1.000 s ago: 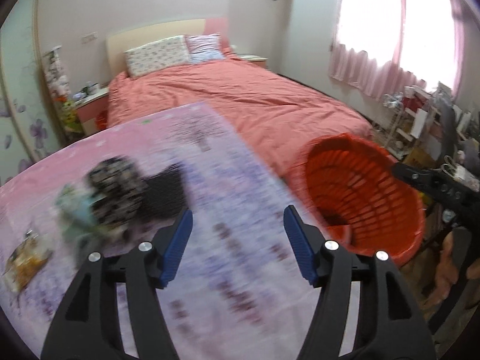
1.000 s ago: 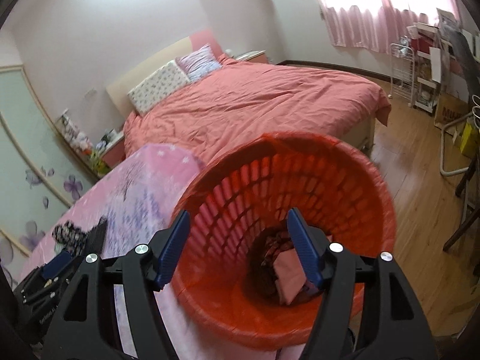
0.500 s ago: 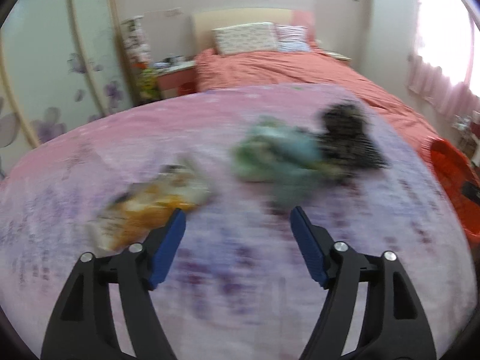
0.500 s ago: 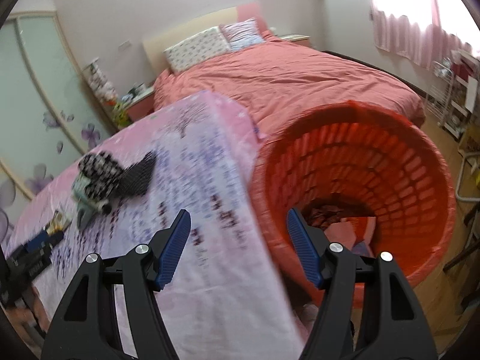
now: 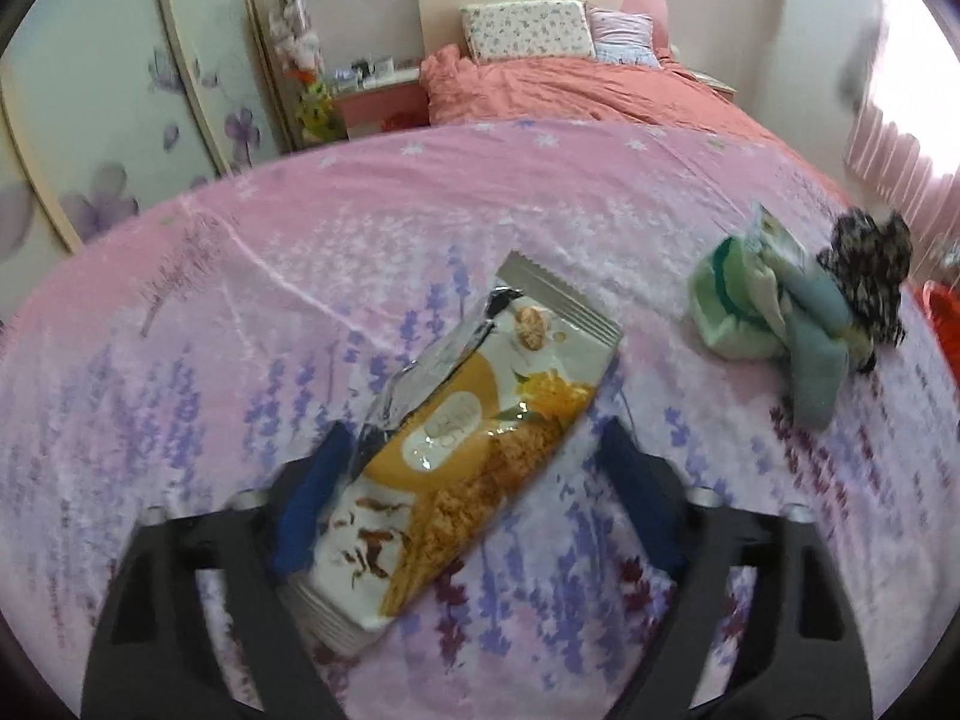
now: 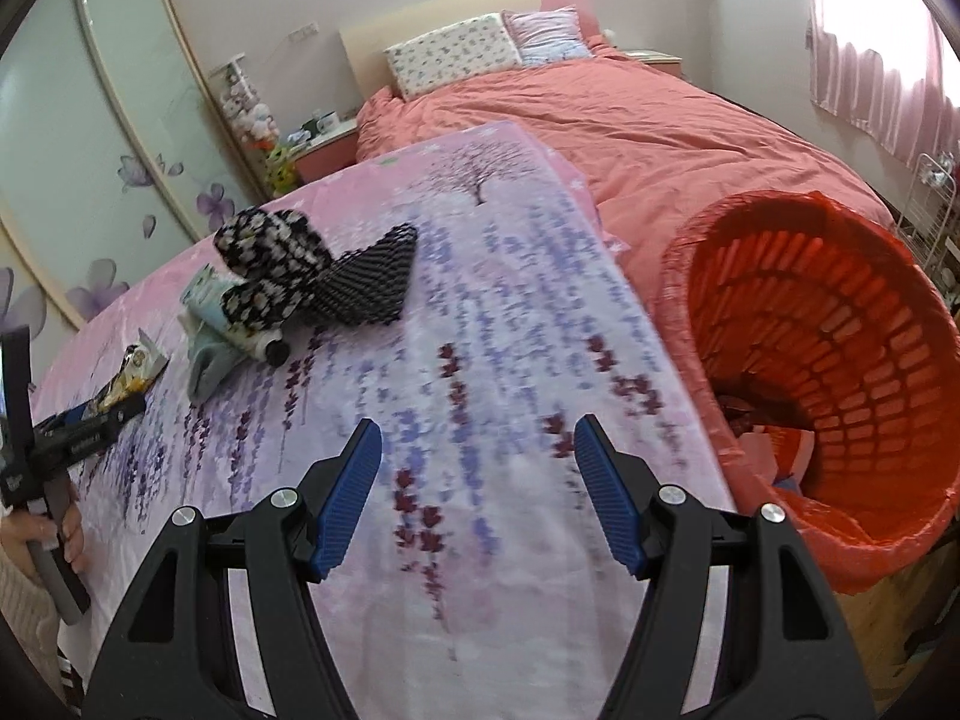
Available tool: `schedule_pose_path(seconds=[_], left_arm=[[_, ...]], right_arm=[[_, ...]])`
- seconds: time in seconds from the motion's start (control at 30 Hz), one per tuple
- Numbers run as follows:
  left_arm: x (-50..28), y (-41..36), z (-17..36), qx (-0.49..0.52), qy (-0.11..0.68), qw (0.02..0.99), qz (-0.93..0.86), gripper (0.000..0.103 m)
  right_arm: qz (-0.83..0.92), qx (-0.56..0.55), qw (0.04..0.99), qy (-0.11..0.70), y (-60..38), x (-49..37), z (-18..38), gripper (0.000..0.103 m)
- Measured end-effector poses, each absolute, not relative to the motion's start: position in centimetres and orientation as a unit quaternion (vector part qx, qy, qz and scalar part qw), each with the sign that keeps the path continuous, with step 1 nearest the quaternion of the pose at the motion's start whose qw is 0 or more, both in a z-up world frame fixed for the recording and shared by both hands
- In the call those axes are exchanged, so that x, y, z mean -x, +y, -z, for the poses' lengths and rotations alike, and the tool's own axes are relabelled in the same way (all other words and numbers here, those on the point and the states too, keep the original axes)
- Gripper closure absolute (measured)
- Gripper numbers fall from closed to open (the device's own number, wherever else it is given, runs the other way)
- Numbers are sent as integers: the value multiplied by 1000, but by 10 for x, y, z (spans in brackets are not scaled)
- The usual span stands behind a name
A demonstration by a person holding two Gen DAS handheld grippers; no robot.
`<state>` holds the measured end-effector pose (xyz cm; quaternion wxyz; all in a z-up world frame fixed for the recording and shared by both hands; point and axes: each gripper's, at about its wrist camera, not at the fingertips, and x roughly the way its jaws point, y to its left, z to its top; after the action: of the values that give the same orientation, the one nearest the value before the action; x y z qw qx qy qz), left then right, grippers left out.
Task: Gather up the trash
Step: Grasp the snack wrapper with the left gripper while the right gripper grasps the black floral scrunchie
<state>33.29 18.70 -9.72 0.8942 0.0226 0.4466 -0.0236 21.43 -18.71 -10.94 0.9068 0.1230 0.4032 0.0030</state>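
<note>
A yellow and white snack wrapper lies flat on the pink and purple flowered cloth. My left gripper is low over it, jaws closing, with the wrapper's lower half between the blue pads. The left pad sits at the wrapper's edge and the right pad is apart from it. My right gripper hangs open over bare cloth with nothing between its fingers. To its right stands the red basket with some trash at its bottom. The right wrist view also shows the left gripper at the wrapper.
A pile of soft items lies on the cloth: a green and teal bundle, a black flowered piece and a black dotted piece. A bed with a coral cover is behind. A hand holds the left gripper's handle.
My left gripper swung left across the cloth, from beside the basket past the soft pile to the wrapper. My right gripper moved left, off the basket's mouth to over the cloth.
</note>
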Motion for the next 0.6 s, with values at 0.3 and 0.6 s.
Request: schedule_pose_path(seconds=[0.3, 0.6], left_arm=[[-341, 187, 94, 9, 441, 897, -43, 50], [-333, 186, 94, 16, 440, 896, -58, 49]], right_arm=[[-35, -115, 910, 396, -147, -239, 103, 36], [-43, -128, 923, 359, -103, -290, 74, 36]])
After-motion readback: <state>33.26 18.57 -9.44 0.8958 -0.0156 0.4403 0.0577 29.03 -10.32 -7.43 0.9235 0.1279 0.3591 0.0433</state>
